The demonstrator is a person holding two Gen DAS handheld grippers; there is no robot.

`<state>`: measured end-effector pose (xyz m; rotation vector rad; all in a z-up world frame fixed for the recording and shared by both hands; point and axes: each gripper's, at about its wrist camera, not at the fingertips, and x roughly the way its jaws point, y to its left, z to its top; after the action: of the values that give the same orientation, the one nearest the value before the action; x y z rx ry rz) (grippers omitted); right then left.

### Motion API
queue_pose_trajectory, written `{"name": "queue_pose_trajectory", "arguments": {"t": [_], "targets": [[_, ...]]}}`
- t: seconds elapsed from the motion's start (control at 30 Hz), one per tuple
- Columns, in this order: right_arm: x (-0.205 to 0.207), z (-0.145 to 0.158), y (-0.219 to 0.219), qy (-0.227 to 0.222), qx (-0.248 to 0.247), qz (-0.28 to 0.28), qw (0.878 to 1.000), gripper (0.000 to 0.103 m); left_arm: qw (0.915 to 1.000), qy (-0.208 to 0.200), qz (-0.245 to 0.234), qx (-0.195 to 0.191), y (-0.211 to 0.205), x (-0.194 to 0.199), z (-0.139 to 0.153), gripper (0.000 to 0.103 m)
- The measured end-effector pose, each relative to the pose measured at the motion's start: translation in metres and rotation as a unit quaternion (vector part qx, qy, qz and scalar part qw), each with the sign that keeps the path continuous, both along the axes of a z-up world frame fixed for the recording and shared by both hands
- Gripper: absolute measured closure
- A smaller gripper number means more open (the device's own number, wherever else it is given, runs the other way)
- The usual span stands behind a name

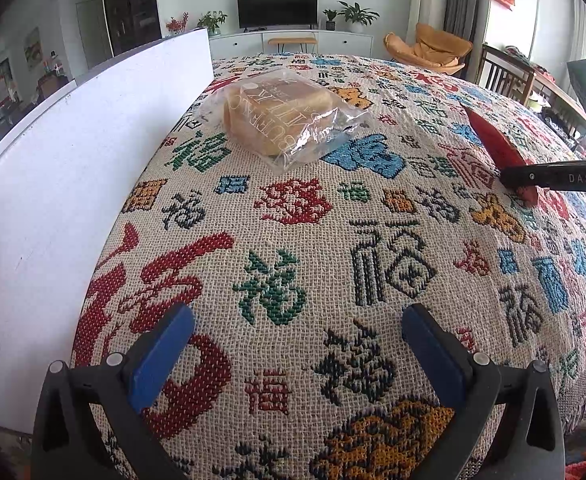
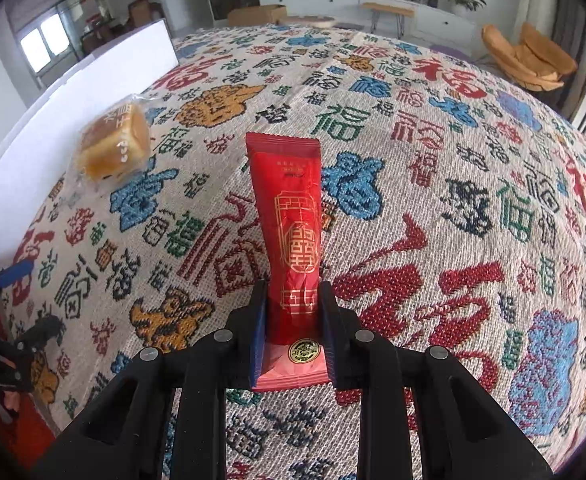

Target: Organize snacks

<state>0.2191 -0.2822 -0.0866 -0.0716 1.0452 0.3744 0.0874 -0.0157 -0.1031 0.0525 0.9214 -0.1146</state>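
A long red snack packet (image 2: 293, 216) with gold print stands between the blue pads of my right gripper (image 2: 293, 300), which is shut on its lower end above the patterned tablecloth (image 2: 453, 200). In the left wrist view the same packet (image 1: 495, 142) sticks out of the right gripper (image 1: 533, 178) at the right edge. A bread loaf in a clear bag (image 1: 285, 116) lies on the cloth beside the white board; the right wrist view shows the loaf (image 2: 113, 148) at far left. My left gripper (image 1: 297, 344) hangs open over the cloth with nothing between its fingers.
A tall white board (image 1: 73, 160) stands along the table's left side, and its far end (image 2: 105, 68) shows in the right wrist view. Beyond the table are a cardboard box (image 2: 257, 14), an orange chair (image 1: 433, 48) and a wooden chair (image 1: 505, 72).
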Motion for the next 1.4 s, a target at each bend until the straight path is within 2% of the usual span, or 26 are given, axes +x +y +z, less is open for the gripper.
{"name": "queue_pose_trajectory", "arguments": {"t": [0.1,0.17,0.23,0.27,0.3,0.43,0.53,0.73,0.9,0.97,1.07,1.2,1.3,1.4], "targets": [[-0.003,-0.001,0.0,0.001,0.01,-0.006,1.0,0.077,1.0,-0.001,0.001,0.0,-0.001,-0.002,0.0,0.0],[-0.005,0.0,-0.001,-0.003,0.012,-0.011,1.0,0.072,1.0,-0.001,0.002,0.001,0.0,-0.002,0.0,0.0],[-0.009,-0.001,-0.004,-0.012,0.02,-0.018,1.0,0.055,1.0,-0.002,0.001,0.0,0.0,-0.003,0.0,0.0],[-0.011,-0.002,-0.005,-0.017,0.028,-0.02,0.999,0.038,1.0,-0.002,0.001,0.0,0.0,-0.003,0.0,0.0],[-0.014,-0.004,-0.006,-0.023,0.035,-0.02,0.999,0.034,1.0,-0.003,0.0,0.0,0.0,-0.004,0.0,0.0],[-0.024,-0.01,0.0,-0.061,0.01,-0.007,0.998,0.034,1.0,-0.003,-0.005,0.0,0.001,-0.007,0.0,0.0],[-0.029,-0.012,0.007,-0.078,-0.013,0.0,0.997,0.029,1.0,-0.004,-0.007,0.0,0.001,-0.01,0.001,0.0],[-0.025,-0.014,0.006,-0.075,-0.018,-0.007,0.997,0.024,1.0,0.005,-0.001,0.001,0.0,-0.008,0.001,0.0],[-0.026,-0.015,0.007,-0.075,-0.021,-0.003,0.997,0.021,0.9991,0.042,0.01,-0.002,0.0,-0.001,0.004,0.0],[-0.026,-0.016,0.007,-0.075,-0.021,-0.003,0.997,0.021,0.9983,0.054,0.018,-0.014,0.001,0.003,0.006,0.0],[-0.026,-0.016,0.007,-0.075,-0.022,-0.003,0.997,0.021,0.9957,0.064,0.026,-0.061,0.003,0.013,0.015,0.0],[-0.026,-0.016,0.007,-0.075,-0.021,-0.006,0.997,0.02,0.9926,0.057,0.031,-0.103,0.001,0.048,0.037,0.0],[-0.026,-0.016,0.006,-0.075,-0.021,-0.006,0.997,0.02,0.9916,0.048,0.049,-0.109,0.001,0.094,0.05,0.0],[-0.026,-0.016,0.007,-0.075,-0.021,-0.006,0.997,0.02,0.9908,0.059,0.06,-0.106,0.002,0.14,0.051,0.0]]}}
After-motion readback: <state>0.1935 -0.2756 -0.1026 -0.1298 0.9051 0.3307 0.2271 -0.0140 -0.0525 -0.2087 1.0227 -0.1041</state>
